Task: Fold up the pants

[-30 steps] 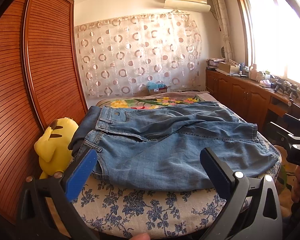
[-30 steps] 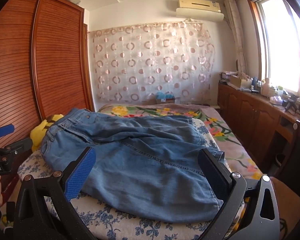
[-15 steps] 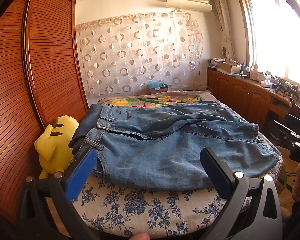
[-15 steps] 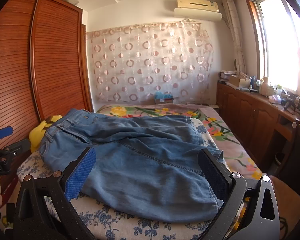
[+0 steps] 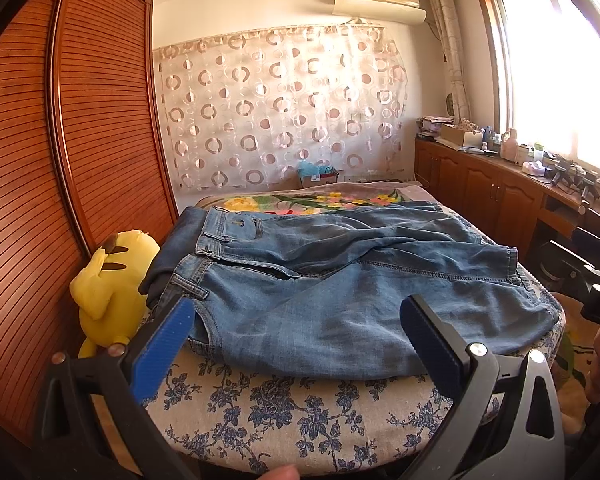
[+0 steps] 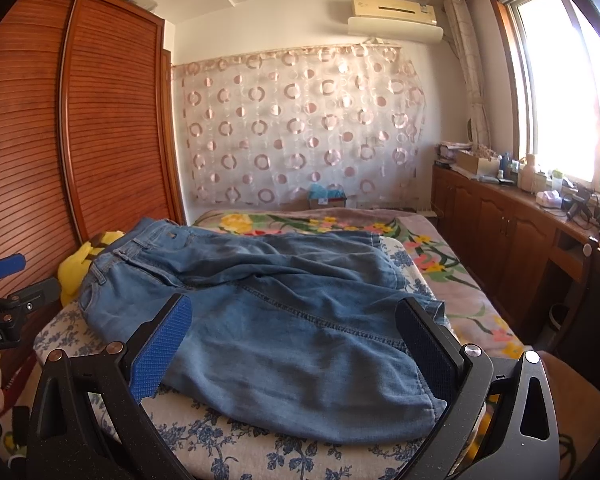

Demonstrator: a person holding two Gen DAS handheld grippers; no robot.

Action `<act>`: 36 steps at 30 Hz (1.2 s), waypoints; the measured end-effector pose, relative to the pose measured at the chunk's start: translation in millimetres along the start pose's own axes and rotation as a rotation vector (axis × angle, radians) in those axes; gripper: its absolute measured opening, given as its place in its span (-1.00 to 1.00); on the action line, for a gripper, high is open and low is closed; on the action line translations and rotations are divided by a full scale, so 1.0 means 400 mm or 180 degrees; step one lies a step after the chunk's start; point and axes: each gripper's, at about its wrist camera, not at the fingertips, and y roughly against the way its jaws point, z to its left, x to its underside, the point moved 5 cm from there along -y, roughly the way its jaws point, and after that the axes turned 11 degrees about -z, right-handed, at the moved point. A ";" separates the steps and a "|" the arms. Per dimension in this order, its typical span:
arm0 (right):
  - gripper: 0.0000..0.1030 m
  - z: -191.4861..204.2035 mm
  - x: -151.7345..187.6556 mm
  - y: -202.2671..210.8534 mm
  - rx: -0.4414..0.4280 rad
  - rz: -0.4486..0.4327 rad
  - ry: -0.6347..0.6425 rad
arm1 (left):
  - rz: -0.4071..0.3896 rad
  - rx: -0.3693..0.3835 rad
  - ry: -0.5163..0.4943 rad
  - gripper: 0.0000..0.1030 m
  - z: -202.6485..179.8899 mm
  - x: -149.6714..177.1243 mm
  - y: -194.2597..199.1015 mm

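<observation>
The left tool (image 5: pixel 296 344) and right tool (image 6: pixel 294 338) are held low before the bed (image 5: pixel 320 412), both with jaws wide apart and nothing gripped. The pants (image 5: pixel 340 280) are spread flat across the bed. Their far hems are hidden by folds.

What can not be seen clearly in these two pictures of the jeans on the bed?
- Left wrist view: the near edge of the jeans is partly covered by the left gripper fingers.
- Left wrist view: the dark garment lies mostly under the jeans; its kind is unclear.
- Right wrist view: the yellow plush toy is mostly behind the jeans.
- Right wrist view: the right gripper fingers cover part of the hems.
</observation>
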 end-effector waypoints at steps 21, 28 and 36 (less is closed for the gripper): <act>1.00 0.000 0.003 0.000 -0.0005 -0.0004 -0.0003 | 0.0000 0.0000 0.0003 1.00 0.000 0.000 0.000; 1.00 -0.001 0.001 0.001 -0.0001 0.0000 -0.0002 | 0.0002 -0.0002 0.0004 1.00 0.000 0.000 0.001; 1.00 -0.009 0.011 0.004 0.0009 0.0048 -0.0009 | 0.0127 0.0034 0.0011 1.00 0.019 0.043 -0.022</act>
